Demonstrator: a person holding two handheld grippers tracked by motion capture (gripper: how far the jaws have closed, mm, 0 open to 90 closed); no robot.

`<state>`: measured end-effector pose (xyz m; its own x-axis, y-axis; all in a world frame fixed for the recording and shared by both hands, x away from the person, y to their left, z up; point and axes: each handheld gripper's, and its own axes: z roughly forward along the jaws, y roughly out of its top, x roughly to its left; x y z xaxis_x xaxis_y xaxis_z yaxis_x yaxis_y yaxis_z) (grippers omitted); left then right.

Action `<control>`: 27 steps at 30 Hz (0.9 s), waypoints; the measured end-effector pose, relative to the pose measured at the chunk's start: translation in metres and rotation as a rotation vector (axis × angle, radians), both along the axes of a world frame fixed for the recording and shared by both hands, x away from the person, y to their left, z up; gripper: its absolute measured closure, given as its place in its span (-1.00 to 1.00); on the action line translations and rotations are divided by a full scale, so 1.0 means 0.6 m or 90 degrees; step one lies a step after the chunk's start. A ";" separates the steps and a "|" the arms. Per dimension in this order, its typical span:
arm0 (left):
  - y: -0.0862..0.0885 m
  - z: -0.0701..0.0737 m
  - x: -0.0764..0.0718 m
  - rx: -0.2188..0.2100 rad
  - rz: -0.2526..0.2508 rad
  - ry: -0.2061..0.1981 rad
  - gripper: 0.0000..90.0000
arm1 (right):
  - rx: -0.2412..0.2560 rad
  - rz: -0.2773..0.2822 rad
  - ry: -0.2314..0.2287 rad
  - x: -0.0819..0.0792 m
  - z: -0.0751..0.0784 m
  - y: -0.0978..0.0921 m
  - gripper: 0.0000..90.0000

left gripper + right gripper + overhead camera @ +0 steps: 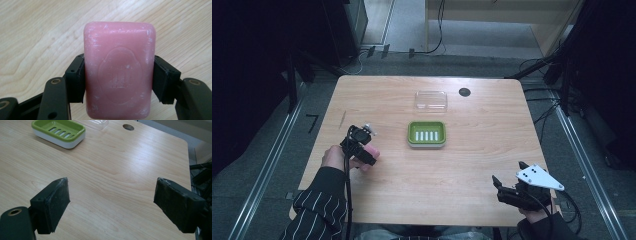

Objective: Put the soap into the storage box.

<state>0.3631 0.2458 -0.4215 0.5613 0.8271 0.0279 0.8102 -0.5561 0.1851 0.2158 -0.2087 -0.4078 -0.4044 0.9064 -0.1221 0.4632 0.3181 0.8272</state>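
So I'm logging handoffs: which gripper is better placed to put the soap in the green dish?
Left. The left gripper is shut on the soap and sits closer to the dish. The right gripper is open, holds nothing, and sits at the table's near right corner.

A clear plastic lid (431, 99) lies near the table's (472, 165) far edge — a round hole (464, 92) just beside it.

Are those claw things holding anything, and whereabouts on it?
The left gripper grips a pink soap bar by its two long sides, near the middle. The right gripper is open and holds nothing.
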 end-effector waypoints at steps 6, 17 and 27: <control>-0.018 0.003 0.008 0.003 -0.025 0.000 -0.14 | 0.001 -0.005 0.003 -0.001 0.000 -0.001 -0.70; -0.038 0.015 0.023 -0.003 -0.056 -0.009 -0.14 | 0.001 -0.013 0.004 -0.008 0.000 -0.009 -0.70; -0.058 0.021 0.040 -0.002 -0.085 -0.009 -0.14 | 0.001 -0.030 0.005 -0.018 -0.001 -0.017 -0.70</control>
<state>0.3870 0.2109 -0.4086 0.6662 0.7451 0.0333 0.7264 -0.6583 0.1978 0.2053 -0.2187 -0.4085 -0.3621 0.9247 -0.1177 0.4843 0.2945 0.8238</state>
